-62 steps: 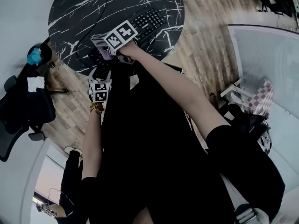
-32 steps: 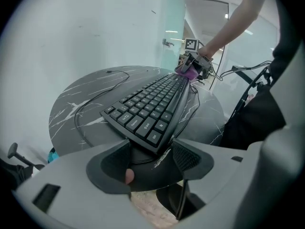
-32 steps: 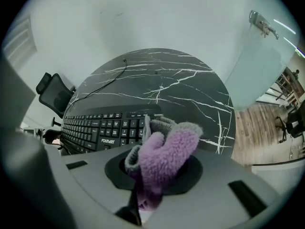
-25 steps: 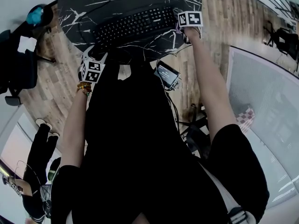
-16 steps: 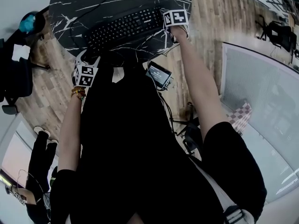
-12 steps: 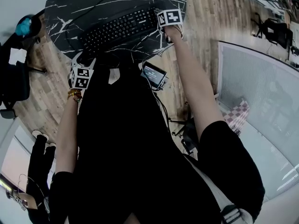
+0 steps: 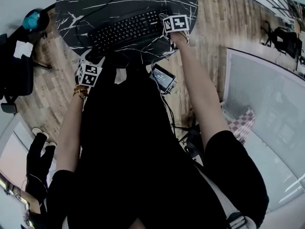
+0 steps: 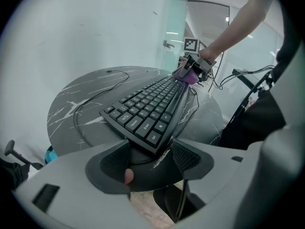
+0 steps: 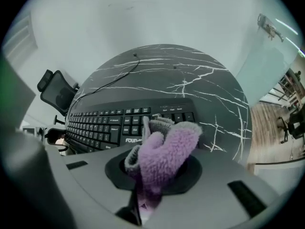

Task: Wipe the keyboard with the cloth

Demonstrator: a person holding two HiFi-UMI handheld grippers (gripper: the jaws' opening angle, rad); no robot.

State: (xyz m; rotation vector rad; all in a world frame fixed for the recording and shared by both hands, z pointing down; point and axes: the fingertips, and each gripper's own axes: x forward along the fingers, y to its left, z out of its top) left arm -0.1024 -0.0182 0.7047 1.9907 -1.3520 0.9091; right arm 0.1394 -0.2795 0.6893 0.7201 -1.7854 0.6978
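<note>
Wiping seems barely begun: the right tool [image 9: 153,173] pinches the cloth [image 9: 164,149] at the keyboard's [image 9: 107,123] right end (the left tool [image 8: 150,157] gapes wide around its other corner).

Black keyboard [image 7: 127,30] flat on table [image 7: 95,4]; fluffy purple cloth [image 9: 164,156] bunched at right end.

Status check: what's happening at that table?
Right tool shut on cloth at keyboard, right end. Left tool open by its left corner. Cable trails behind.
</note>
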